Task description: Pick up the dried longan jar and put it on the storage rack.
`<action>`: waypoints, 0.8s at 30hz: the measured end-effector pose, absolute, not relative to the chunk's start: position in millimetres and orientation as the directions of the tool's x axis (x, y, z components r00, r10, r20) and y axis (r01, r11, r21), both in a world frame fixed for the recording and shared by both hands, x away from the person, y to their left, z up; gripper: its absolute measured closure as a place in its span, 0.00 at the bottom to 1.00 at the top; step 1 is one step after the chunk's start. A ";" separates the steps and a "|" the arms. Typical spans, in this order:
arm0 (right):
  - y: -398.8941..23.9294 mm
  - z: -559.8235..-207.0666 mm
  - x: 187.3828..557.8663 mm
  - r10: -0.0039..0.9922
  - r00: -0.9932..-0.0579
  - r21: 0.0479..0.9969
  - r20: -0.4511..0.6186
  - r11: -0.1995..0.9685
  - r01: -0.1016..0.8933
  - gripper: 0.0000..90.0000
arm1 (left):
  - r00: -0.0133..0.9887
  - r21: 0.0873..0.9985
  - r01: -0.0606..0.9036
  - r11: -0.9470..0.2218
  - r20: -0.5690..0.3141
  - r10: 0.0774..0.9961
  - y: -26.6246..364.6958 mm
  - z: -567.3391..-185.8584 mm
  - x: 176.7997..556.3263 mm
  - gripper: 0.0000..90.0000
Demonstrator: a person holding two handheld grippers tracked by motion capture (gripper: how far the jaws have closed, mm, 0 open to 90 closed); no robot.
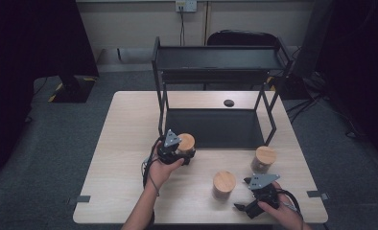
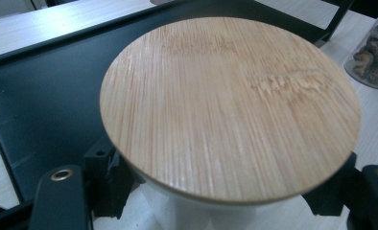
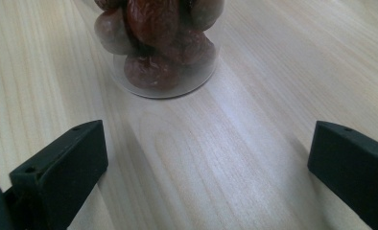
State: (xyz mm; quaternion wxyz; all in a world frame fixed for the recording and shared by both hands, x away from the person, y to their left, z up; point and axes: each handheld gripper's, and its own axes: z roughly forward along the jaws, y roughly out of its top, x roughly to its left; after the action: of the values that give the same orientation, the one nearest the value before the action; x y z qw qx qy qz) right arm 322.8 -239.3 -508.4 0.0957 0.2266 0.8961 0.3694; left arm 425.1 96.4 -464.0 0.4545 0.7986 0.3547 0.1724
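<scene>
I am finding no text, label, brand or number that I can read anywhere in these views. I am looking over the bamboo lid [image 2: 230,108] close up and seeing only wood grain, and the clear jar [image 3: 160,43] of dark fruit is showing no sticker or print.

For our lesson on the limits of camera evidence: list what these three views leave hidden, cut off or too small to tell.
- Held jar: contents hidden, left gripper view, under its bamboo lid.
- Jar of dark fruit: top cut off, right gripper view.
- Small dark object on the table: too small to identify, high view.
- Far-right jar: contents too small, high view.
</scene>
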 end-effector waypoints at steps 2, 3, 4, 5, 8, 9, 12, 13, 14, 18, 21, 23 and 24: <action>-239.2 -508.4 322.8 0.477 -0.879 0.705 -0.004 0.624 0.336 0.00 | 0.691 0.848 0.410 -0.336 -0.049 0.721 94.9 -463.2 427.1 0.29; -239.3 -508.4 322.8 0.477 -0.879 0.705 -0.004 0.624 0.336 0.00 | 0.691 0.847 0.412 -0.335 -0.051 0.721 93.7 -463.0 428.3 0.29; -239.3 -508.4 322.8 0.477 -0.879 0.705 -0.004 0.624 0.336 0.00 | 0.691 0.847 0.412 -0.335 -0.051 0.721 93.7 -463.0 428.3 0.29; -239.2 -508.4 322.8 0.477 -0.879 0.705 -0.004 0.624 0.336 0.00 | 0.691 0.847 0.411 -0.338 -0.047 0.722 93.0 -462.7 429.0 0.29; -239.2 -508.4 322.8 0.477 -0.879 0.705 -0.004 0.624 0.336 0.00 | 0.691 0.848 0.408 -0.338 -0.045 0.722 91.1 -461.4 432.1 0.29; -239.2 -508.4 322.7 0.477 -0.879 0.705 -0.003 0.624 0.336 0.00 | 0.690 0.849 0.408 -0.335 -0.047 0.722 90.5 -461.1 433.2 0.29; -239.2 -508.4 322.8 0.477 -0.879 0.705 -0.003 0.624 0.336 0.00 | 0.688 0.847 0.410 -0.339 -0.043 0.724 89.1 -459.8 436.8 0.29; -239.2 -508.4 322.8 0.477 -0.879 0.705 -0.003 0.624 0.336 0.00 | 0.688 0.845 0.410 -0.343 -0.041 0.724 88.9 -459.5 437.7 0.29; -239.2 -508.4 322.8 0.477 -0.879 0.705 -0.003 0.624 0.336 0.00 | 0.687 0.846 0.410 -0.340 -0.041 0.725 88.3 -459.5 438.7 0.29; -239.2 -508.4 322.7 0.477 -0.879 0.705 -0.003 0.624 0.336 0.00 | 0.685 0.846 0.412 -0.339 -0.042 0.727 85.8 -458.8 442.1 0.29; -239.2 -508.4 322.7 0.477 -0.879 0.705 -0.003 0.624 0.336 0.00 | 0.681 0.849 0.414 -0.328 -0.050 0.731 84.3 -457.7 444.6 0.29; -239.2 -508.4 322.8 0.477 -0.879 0.706 -0.004 0.624 0.336 0.00 | 0.678 0.850 0.415 -0.324 -0.051 0.734 83.5 -457.0 446.9 0.29; -239.2 -508.4 322.8 0.477 -0.879 0.705 -0.004 0.624 0.336 0.00 | 0.676 0.850 0.414 -0.325 -0.048 0.736 83.1 -456.8 448.0 0.29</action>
State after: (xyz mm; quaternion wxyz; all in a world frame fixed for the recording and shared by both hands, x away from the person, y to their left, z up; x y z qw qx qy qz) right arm 322.8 -239.2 -508.4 0.0956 0.2266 0.8961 0.3695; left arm 448.0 83.1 -456.8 0.4544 0.7945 0.3618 0.1770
